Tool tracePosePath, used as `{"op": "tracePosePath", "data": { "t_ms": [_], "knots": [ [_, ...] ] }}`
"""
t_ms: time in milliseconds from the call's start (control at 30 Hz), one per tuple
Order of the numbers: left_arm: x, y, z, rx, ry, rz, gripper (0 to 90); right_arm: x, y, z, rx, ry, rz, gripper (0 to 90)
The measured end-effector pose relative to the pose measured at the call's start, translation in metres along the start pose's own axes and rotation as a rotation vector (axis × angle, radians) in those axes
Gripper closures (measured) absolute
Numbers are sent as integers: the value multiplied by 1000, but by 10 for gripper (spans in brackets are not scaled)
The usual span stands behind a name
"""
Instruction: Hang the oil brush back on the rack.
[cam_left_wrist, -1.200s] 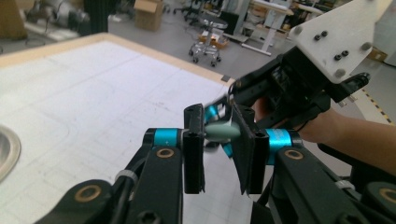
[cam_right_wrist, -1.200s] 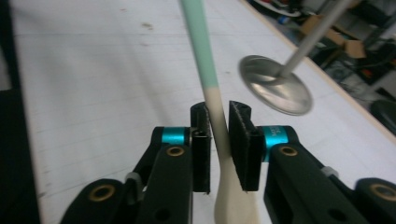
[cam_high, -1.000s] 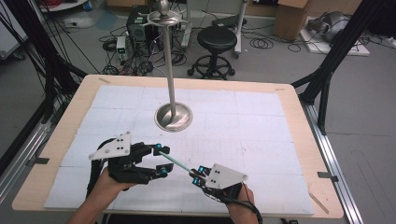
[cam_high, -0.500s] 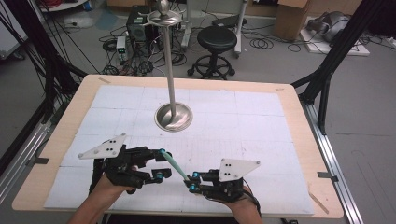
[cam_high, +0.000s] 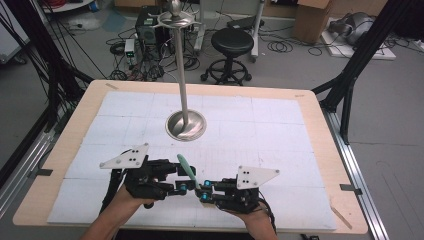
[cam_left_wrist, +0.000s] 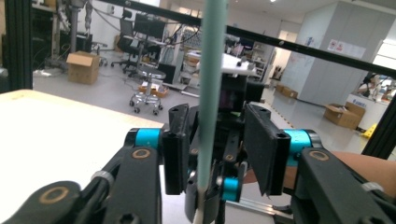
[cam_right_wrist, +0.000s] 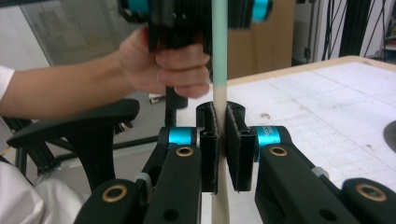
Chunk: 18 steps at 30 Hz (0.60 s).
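Note:
A slim stick (cam_high: 187, 170), teal at the upper end and white at the lower, stands tilted between the two grippers near the table's front edge. My right gripper (cam_high: 204, 192) is shut on its white part; the right gripper view shows both pads (cam_right_wrist: 209, 140) pressed on the stick (cam_right_wrist: 218, 56). My left gripper (cam_high: 181, 177) faces it from the left. Its jaws have just been closing with the teal shaft (cam_left_wrist: 210, 93) between them, close to the left pad (cam_left_wrist: 175, 158) and clear of the right pad, so the left gripper (cam_left_wrist: 217, 158) is open.
A metal stand with a round base (cam_high: 186, 125) and a tall pole rises at the middle of the white mat. The wooden table edge (cam_high: 320, 150) frames the mat. Behind the table stand a stool (cam_high: 232, 42), cables and boxes on the floor.
The stick has swung from lying low between the grippers to a steeper tilt. The left jaws have narrowed around it. The right gripper has rolled a little, its grey plate now more level.

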<state>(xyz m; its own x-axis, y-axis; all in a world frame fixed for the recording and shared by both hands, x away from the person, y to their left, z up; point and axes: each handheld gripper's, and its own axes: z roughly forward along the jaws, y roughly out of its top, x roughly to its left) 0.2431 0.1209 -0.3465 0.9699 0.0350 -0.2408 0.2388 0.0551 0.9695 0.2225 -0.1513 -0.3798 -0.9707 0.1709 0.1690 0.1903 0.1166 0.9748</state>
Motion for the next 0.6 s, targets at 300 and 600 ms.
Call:
{"op": "tracePosePath", "data": {
  "t_ms": [300,600],
  "knots": [
    [3,-1,9,16,39,8,824,0,-6,-1,3,-9,5,827],
    [13,16,4,40,126,39,828,4,-7,-41,43,-309,38,305]
  ]
}}
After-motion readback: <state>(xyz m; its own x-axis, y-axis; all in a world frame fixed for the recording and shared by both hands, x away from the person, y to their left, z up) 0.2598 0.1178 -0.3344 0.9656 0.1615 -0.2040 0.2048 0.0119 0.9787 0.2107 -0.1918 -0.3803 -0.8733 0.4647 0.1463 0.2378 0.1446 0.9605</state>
